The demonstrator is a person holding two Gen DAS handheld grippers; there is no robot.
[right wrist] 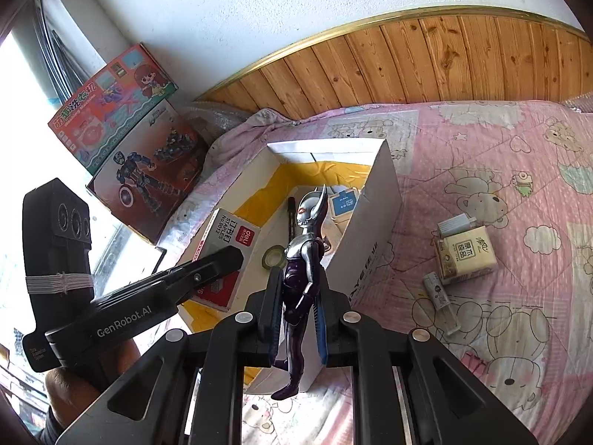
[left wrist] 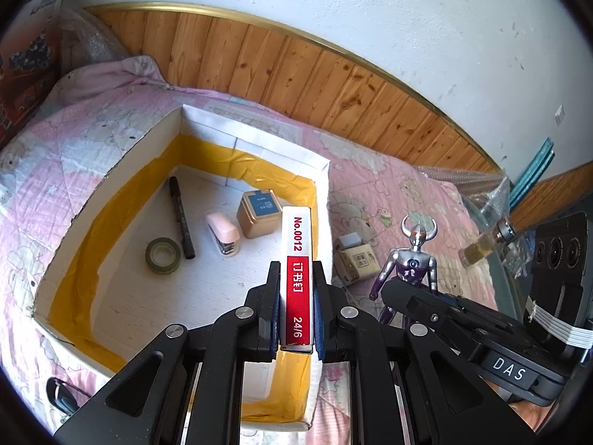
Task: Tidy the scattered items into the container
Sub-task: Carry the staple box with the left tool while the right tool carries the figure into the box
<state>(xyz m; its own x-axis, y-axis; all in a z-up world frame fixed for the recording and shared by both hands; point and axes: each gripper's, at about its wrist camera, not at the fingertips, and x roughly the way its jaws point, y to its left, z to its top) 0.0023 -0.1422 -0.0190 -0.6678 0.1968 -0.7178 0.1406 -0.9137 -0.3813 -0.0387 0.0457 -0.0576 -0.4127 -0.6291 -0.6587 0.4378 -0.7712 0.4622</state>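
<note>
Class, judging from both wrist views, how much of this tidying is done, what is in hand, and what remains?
Done: pen, tape, stapler and tin lie in the box. In hand: left gripper holds the staples over it; right gripper holds the figure. Left: tissue pack and small tube on the quilt.

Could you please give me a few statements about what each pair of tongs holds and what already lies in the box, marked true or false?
1. The left tongs grip a red and white staples box. True.
2. The right tongs are open and hold nothing. False: they are shut on the silver and purple toy figure.
3. A black marker lies inside the cardboard box. True.
4. The tissue packet is already in the box. False: it lies outside on the pink quilt.
5. The tape roll sits on the quilt. False: it is inside the box.
</note>
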